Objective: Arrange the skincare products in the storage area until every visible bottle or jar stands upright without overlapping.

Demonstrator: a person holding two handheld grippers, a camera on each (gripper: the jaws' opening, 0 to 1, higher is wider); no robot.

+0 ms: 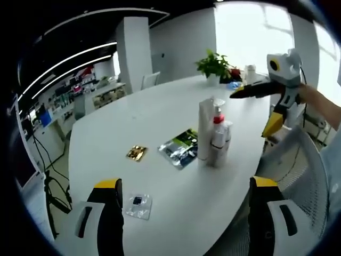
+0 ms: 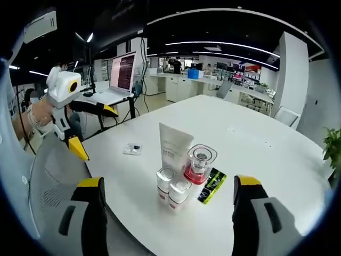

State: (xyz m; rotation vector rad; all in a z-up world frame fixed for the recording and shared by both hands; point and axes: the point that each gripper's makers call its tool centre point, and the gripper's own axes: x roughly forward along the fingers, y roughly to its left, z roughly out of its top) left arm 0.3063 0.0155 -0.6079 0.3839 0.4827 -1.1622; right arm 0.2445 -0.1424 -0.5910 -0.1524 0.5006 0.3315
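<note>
I hold both tools above the near edge of the white table (image 1: 160, 122), the left gripper (image 1: 184, 213) and the right gripper (image 2: 168, 213) each with jaws spread wide and nothing between them.

The skincare cluster stands near the middle of the table's near side: a tall white tube (image 2: 174, 146) upright on its cap, a red-collared pump bottle (image 2: 199, 165) with a clear cap just right of it, and two small clear-capped bottles (image 2: 173, 193) touching each other in front. All look upright already, packed close.

I judge them light and easily tipped. The tube should give under a squeeze, so I would take it low, near the cap. The bottles seem rigid and slick; I would grip the bodies, not the caps.

A foil sachet (image 1: 181, 148), a gold packet (image 1: 136, 153) and a clear packet (image 1: 138, 205) lie flat. Print on the tube is too small to read.
</note>
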